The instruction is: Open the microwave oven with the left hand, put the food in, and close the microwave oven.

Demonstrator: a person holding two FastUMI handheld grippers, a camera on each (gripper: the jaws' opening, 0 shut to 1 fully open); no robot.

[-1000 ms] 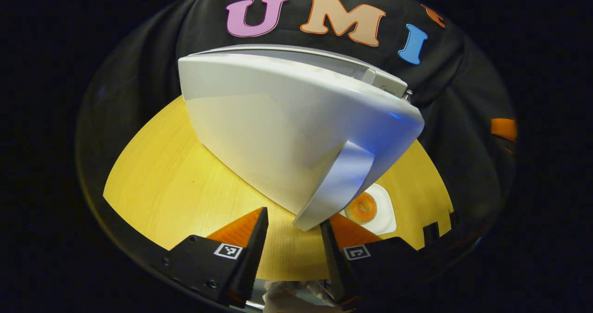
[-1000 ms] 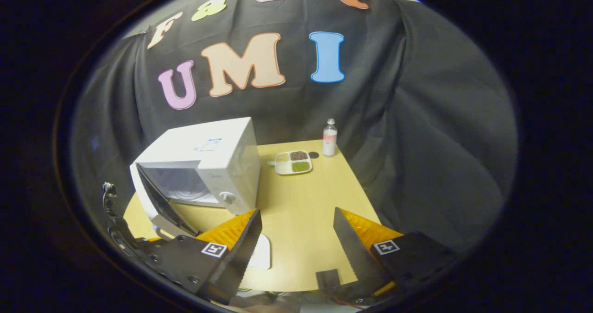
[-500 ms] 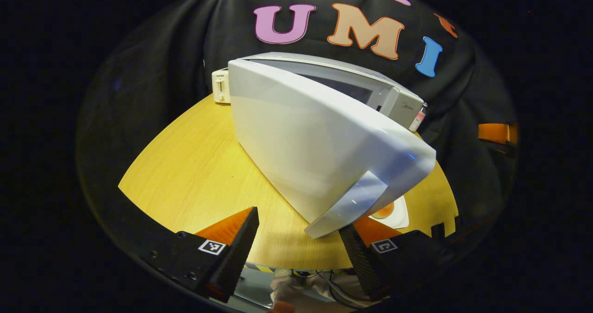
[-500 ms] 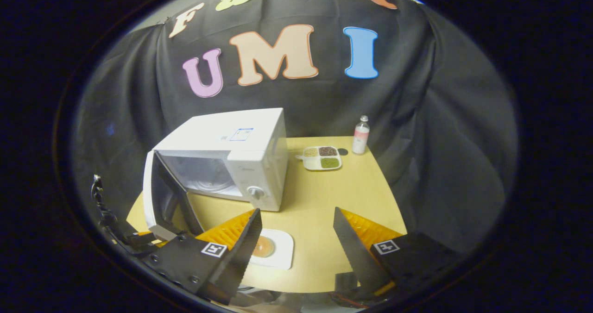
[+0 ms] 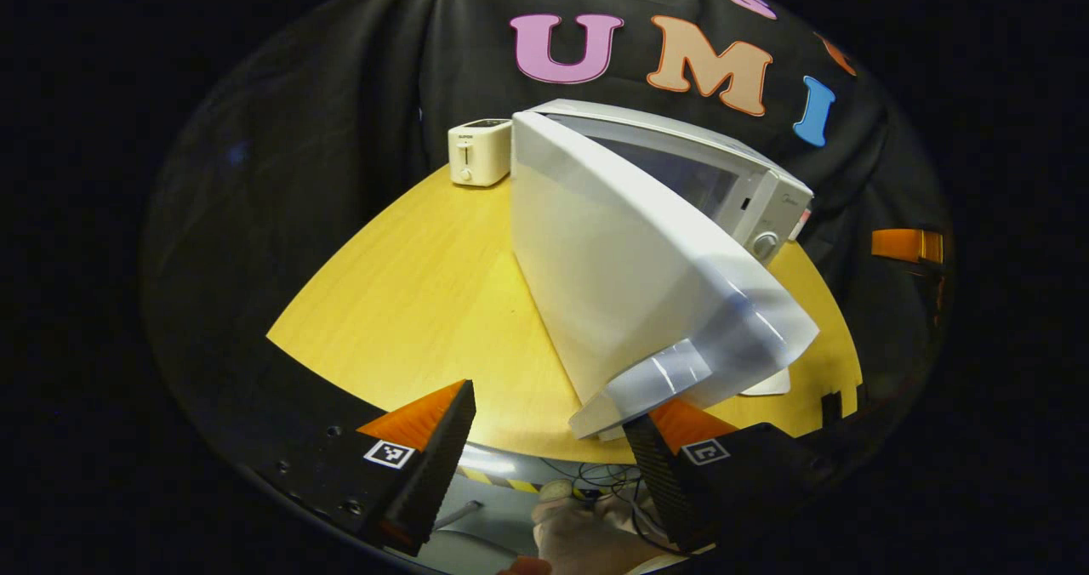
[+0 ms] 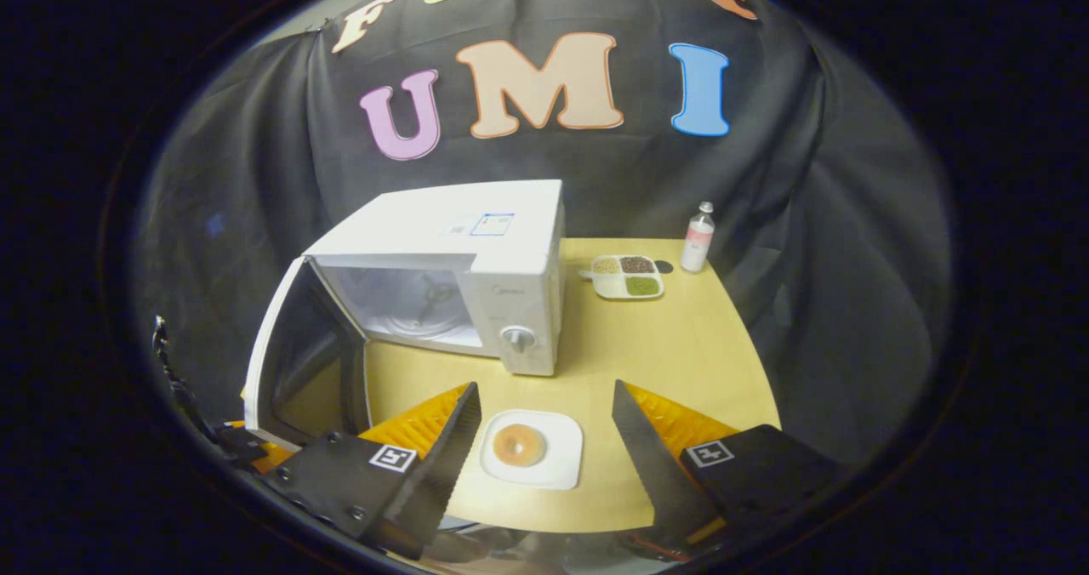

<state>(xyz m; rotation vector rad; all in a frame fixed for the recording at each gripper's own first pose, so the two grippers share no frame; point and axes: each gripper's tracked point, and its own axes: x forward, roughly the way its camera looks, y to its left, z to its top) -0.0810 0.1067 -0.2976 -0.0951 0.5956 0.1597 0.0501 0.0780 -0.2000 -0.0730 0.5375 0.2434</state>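
The white microwave [image 6: 502,256] stands on the yellow table [image 6: 681,345] with its door [image 6: 293,362] swung wide, and the cavity and turntable show inside. In the left gripper view the door [image 5: 630,277] faces me. Its handle [image 5: 651,381] ends between my fingers, close to the right fingertip [image 5: 638,429]. My left gripper [image 5: 551,405] is open around it. A doughnut [image 6: 519,445] lies on a white plate [image 6: 561,469] in front of the microwave. My right gripper [image 6: 544,388] hangs open above the plate, holding nothing.
A white toaster [image 5: 481,151] stands at the table's far left corner. A divided tray of grains [image 6: 628,276] and a small bottle [image 6: 698,236] sit at the back right. The table's front edge [image 5: 510,447] is just under my left gripper, and a hand [image 5: 587,537] is below it.
The door has swung further open as my left gripper drew back with the handle. The right gripper view has shifted, so the plate with the doughnut now lies between its fingers.
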